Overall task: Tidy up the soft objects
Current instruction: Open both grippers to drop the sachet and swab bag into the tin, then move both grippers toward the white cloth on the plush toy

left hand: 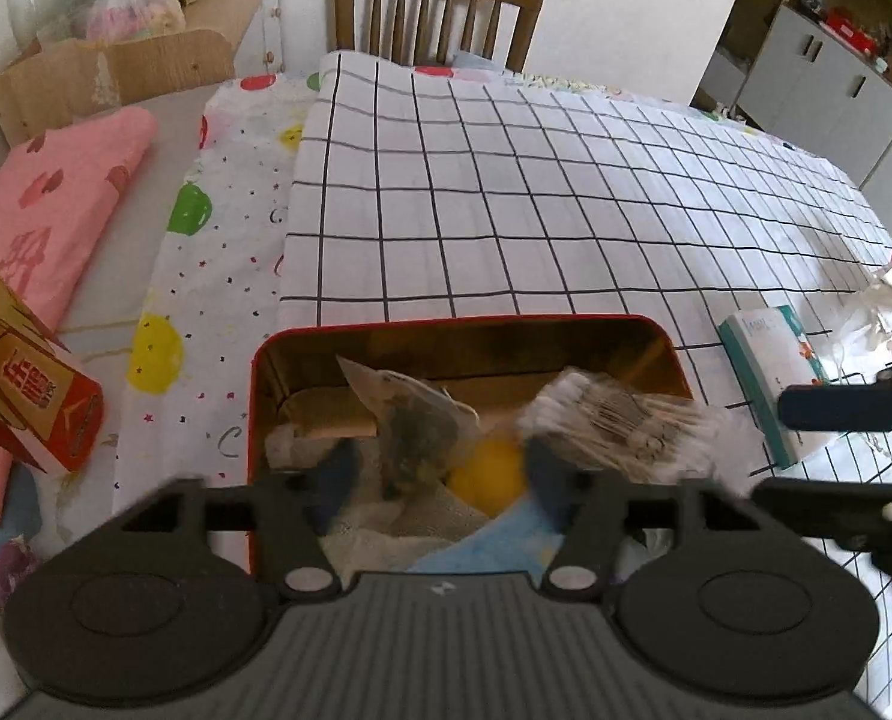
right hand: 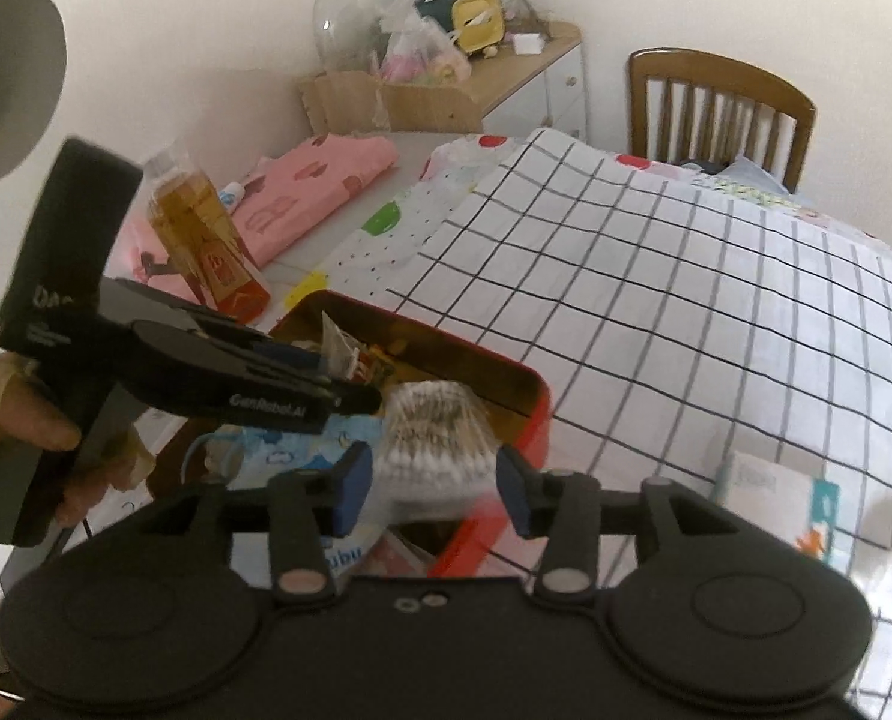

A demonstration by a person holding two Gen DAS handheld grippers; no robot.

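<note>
Right wrist view: right claw (right hand: 434, 495) stands parted, blue pads either side of a cotton swab bundle (right hand: 431, 438) with a visible gap at each pad, so not gripping; the bundle sits just ahead of it, on the near-right rim area of the red tin (right hand: 530, 414). Left claw (right hand: 350, 387), held in a hand (right hand: 20, 414), reaches in from the left over the tin's contents. Left wrist view: left claw (left hand: 434, 468) open, nothing pinched; straight ahead of its tips lie a crumpled clear packet (left hand: 410, 420), a yellow ball (left hand: 491, 474) and the swab bundle (left hand: 614, 420) to its right. Risks, as I judge them: the bundle looks perched on the rim and could tip out onto the checked cloth (right hand: 686, 300); the two claws work close together and could knock each other. Only the left view shows the ball and tin floor; only the right shows the oil bottle (right hand: 206, 240) beyond the left claw.
</note>
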